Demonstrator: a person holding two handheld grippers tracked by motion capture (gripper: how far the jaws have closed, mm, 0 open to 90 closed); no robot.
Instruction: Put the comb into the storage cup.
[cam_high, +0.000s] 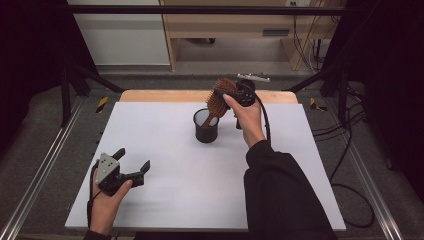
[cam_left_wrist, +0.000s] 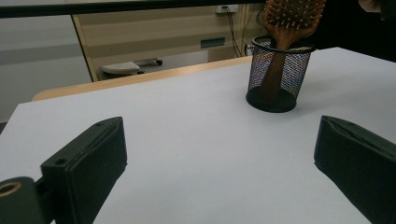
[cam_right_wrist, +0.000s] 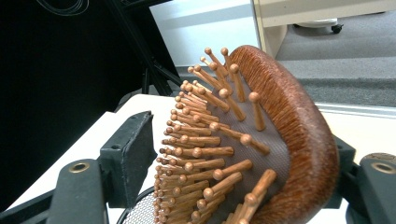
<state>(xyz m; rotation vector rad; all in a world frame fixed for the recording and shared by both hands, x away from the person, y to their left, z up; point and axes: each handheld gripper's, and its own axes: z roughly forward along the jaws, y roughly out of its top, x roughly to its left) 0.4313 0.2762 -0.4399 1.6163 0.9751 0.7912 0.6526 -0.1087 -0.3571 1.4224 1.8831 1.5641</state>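
From the high view, the hairbrush (cam_high: 218, 100) stood handle-down in the black mesh cup (cam_high: 206, 126) near the far middle of the white table (cam_high: 165, 150), its long axis steep and leaning a little, with the bristled head above the rim. The right gripper (cam_high: 231, 95) was at that head, while the left gripper (cam_high: 131, 167) rested well apart at the near left corner — so the right hand was plainly the nearer one.

In the left gripper view, the left jaws stood wide apart over bare table with nothing between them; the cup (cam_left_wrist: 275, 74) sat ahead and to the right, the brush handle (cam_left_wrist: 275, 70) visible through the mesh and reaching down towards the base.

In the right gripper view, the brush head (cam_right_wrist: 243, 144) lay between the right jaws, bristles turned towards the left jaw. That jaw stood off the bristle tips with a gap showing, and the wooden back sat close against the other — the jaws looked parted rather than clamped. A release seemed under way, leaving the brush propped in the cup.
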